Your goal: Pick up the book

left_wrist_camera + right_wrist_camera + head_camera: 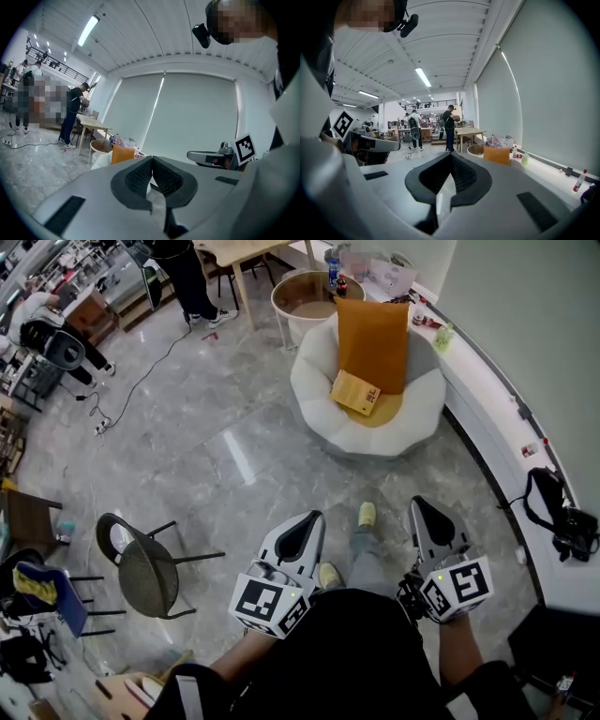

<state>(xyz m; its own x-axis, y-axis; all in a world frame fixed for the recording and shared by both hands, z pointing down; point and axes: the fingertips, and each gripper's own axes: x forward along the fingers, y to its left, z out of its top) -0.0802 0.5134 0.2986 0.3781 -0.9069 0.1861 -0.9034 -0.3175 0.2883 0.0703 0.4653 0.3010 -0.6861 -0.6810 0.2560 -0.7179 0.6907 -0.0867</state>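
since the book (356,393) looks thin and soft-covered, it is judged light, slightly bendy and liable to slip on its smooth cover. it is seen on the seat of the white armchair (319,395), against the lower end of the orange cushion (373,338). it would best be taken by its free edge toward the seat's front, pinched across its thickness. the left gripper (151,161) and the right gripper (450,157) are both held closed on nothing, well apart from the armchair.
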